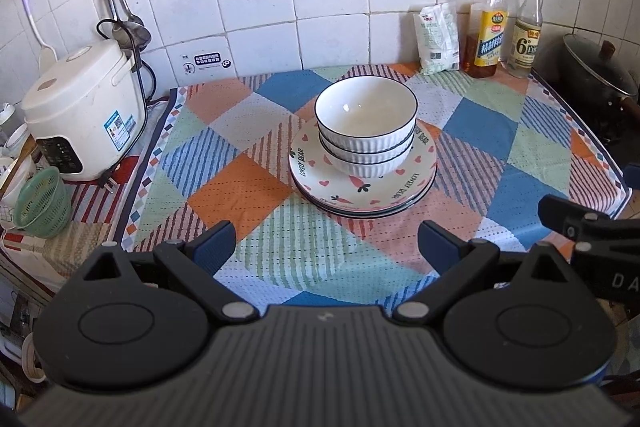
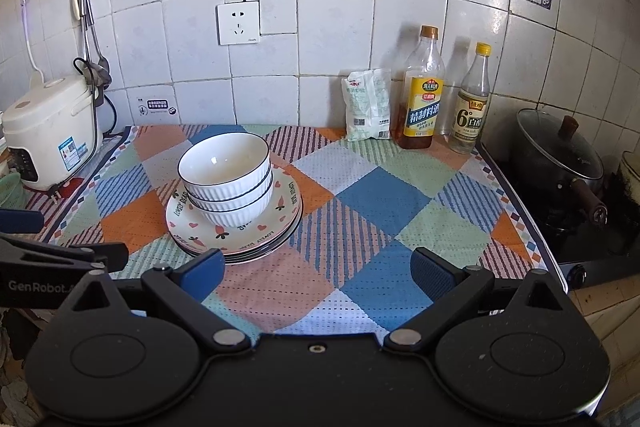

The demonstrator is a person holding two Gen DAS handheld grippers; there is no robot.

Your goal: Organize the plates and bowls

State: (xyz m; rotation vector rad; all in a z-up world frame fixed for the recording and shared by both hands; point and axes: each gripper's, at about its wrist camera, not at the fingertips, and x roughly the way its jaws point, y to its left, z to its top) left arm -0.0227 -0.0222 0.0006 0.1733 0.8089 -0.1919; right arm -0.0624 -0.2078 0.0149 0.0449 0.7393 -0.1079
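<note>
1. My left tongs [image 1: 326, 247] hang apart over the near part of the table [image 1: 480, 131], holding nothing.
2. My right tongs [image 2: 318, 277] also stand apart and empty, just beside the left ones.
3. The bowls [image 1: 366, 127], three nested, sit on the stacked plates [image 1: 362, 187] straight ahead of my left tongs, and ahead and to the left of my right tongs.

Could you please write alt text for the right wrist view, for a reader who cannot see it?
Three nested white bowls sit on a stack of patterned plates on a checked cloth, ahead and left of the open right tool, which holds nothing. Two bottles and a white packet stand against the tiled wall; a rice cooker sits far left.
</note>
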